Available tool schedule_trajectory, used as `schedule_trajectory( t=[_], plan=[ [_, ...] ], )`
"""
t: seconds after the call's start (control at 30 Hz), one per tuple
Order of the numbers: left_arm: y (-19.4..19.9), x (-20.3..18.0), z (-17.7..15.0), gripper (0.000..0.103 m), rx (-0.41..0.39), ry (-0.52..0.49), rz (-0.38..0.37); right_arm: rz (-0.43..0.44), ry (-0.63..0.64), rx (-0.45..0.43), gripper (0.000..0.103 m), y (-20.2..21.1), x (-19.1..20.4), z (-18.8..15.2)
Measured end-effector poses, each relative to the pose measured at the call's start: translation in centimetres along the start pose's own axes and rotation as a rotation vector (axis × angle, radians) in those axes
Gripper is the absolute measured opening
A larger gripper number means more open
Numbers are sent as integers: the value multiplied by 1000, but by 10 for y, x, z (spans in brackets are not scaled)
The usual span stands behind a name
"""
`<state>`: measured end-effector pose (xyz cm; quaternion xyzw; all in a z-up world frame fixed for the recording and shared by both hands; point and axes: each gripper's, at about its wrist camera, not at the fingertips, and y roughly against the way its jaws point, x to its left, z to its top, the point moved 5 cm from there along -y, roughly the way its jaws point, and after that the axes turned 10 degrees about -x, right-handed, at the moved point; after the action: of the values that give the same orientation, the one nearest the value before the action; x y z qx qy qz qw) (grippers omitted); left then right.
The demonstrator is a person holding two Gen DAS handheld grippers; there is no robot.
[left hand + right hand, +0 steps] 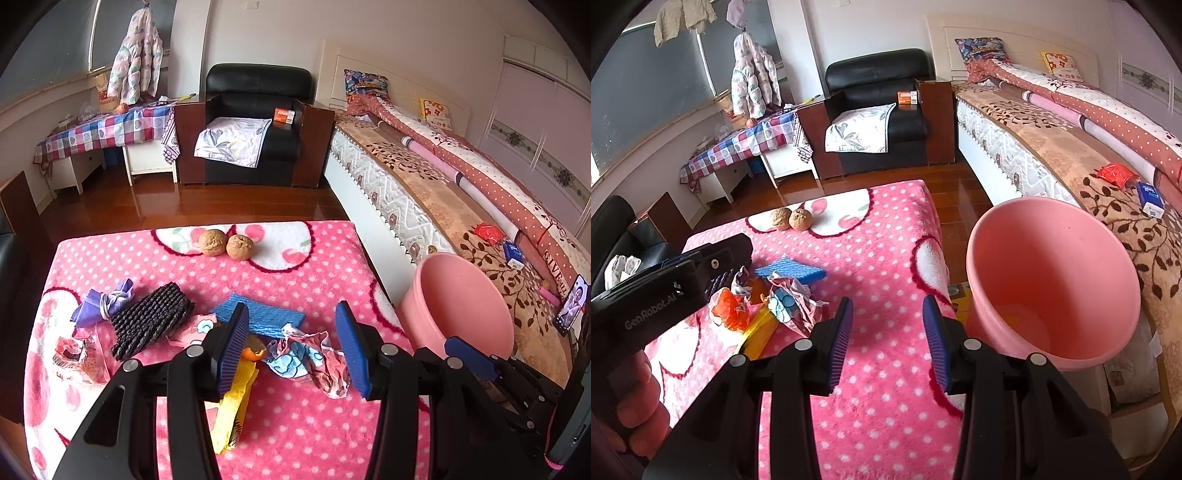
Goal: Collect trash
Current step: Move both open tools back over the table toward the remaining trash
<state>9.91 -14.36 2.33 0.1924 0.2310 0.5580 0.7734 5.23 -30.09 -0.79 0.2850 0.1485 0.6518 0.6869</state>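
My left gripper (293,332) hangs open just above a heap of trash on the pink dotted blanket (295,435). A crumpled pink-and-blue paper wrapper (314,358) lies between its jaws, and the pads are clear of it. An orange peel (255,353), a yellow wrapper (234,410) and a blue foam sheet (264,314) lie by its left finger. Black mesh foam (151,323), a purple bag (101,304) and a clear printed wrapper (77,356) lie further left. My right gripper (886,321) is open over bare blanket, beside the pink bin (1052,280).
Two walnuts (225,243) sit at the blanket's far edge. The pink bin (461,306) stands off the table's right edge, against the bed (424,192). A phone (572,306) leans on the bed. A hand (635,402) holds the left gripper's black housing (683,284).
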Motion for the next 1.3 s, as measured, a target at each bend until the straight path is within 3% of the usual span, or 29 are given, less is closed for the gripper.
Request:
schedule_trajectory(
  t=[0.7,0.97,1.13,1.3],
  plan=[
    [2,27,-1,56,-6,3,13,28,33,17,40,-6,19,0],
    [11,101,-7,59,-17,-44,124,65,42,31,40,-9,30,0],
    [8,162,-19,60,31,36,187,111,46,57,40,-14,43,-3],
    [3,198,-28,59,49,73,219,153,66,72,40,-18,58,-5]
  ],
)
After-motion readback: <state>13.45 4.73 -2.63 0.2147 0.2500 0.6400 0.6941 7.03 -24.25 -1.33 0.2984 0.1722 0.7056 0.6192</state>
